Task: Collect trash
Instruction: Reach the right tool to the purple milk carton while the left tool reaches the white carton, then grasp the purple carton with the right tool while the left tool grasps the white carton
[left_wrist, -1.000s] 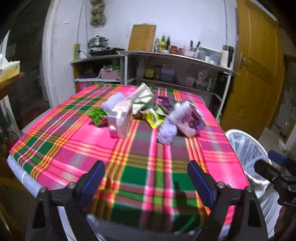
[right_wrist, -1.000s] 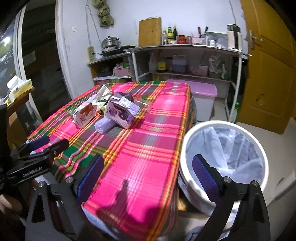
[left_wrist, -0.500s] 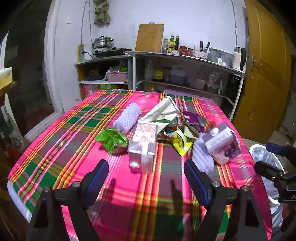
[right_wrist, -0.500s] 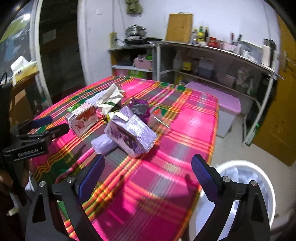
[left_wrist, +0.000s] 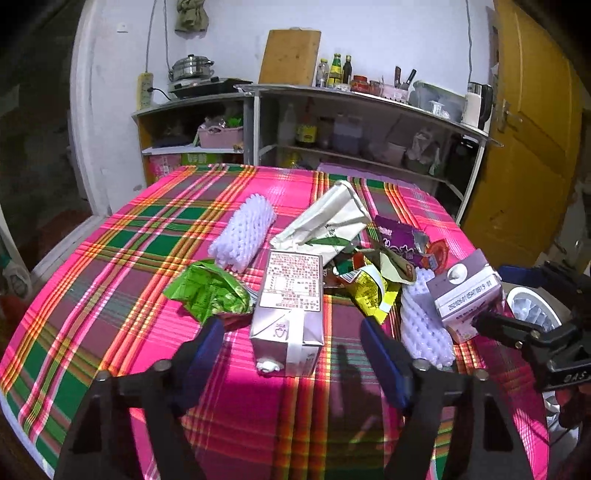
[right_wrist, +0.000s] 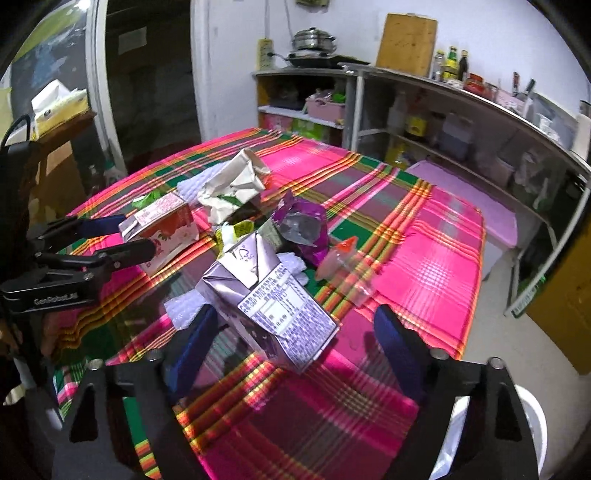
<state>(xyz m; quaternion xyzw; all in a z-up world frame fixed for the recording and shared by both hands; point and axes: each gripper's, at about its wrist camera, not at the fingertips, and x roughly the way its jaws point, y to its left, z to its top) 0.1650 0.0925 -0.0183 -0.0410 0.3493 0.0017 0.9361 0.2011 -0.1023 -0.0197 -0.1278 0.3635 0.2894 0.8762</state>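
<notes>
On the pink-and-green plaid tablecloth (left_wrist: 110, 280), the left gripper (left_wrist: 291, 354) stands wide open around the near end of a pink rectangular drink carton (left_wrist: 290, 306), seemingly not touching it. The right gripper (right_wrist: 291, 336), equally wide open, straddles a purple drink carton (right_wrist: 269, 299). A white bin (left_wrist: 532, 314) sits low at right.

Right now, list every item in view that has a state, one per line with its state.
left gripper: open, straddling the pink carton, holding nothing
right gripper: open, straddling the purple carton, holding nothing
pink carton: lying on its side, uncrushed
purple carton: lying tilted, top flaps folded
white paper bag: crumpled, mouth open
green wrapper: crumpled
purple foil wrapper: torn open
trash bin: lined, open
</notes>
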